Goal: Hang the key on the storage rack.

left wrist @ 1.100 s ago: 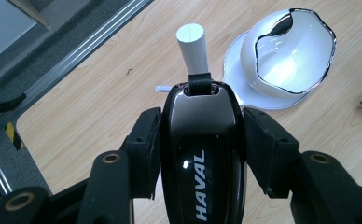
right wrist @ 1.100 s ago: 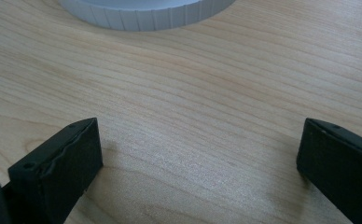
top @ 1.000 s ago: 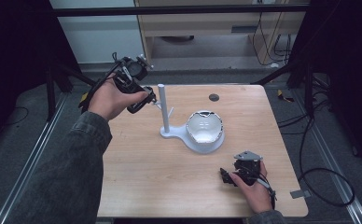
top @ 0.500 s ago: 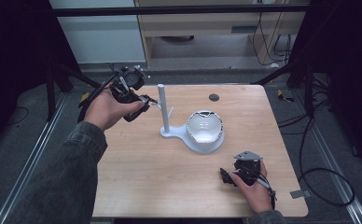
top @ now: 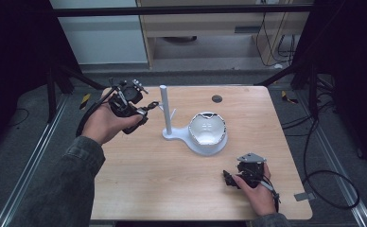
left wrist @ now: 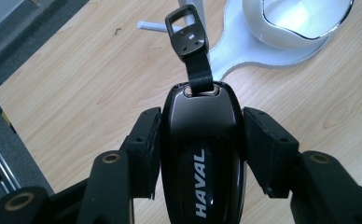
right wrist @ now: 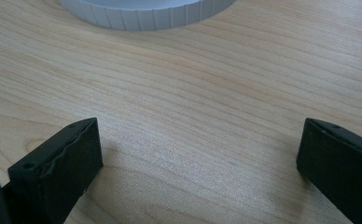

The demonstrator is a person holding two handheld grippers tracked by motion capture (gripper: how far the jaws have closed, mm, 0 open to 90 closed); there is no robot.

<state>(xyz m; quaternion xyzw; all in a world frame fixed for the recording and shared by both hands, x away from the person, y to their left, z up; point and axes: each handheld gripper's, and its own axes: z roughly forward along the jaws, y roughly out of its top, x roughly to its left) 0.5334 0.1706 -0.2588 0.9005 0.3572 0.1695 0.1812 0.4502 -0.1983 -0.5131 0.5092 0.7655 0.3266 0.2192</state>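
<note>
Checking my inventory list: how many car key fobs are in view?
1: the key fob, black and marked HAVAL, sits clamped in the left gripper, beside the white stand.

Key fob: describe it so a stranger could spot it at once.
Find the wooden table, then the white stand near its middle. Left of the post, the left tongs clamp the key fob: glossy black, lettered HAVAL, with a short black strap ending in a buckle.

White lettering HAVAL on the glossy black car key fob point(left wrist: 201, 154) that I hold between the jaws of my left tool point(left wrist: 200, 149), running lengthwise along the fob towards its strap, no other readable text I can make out
</note>
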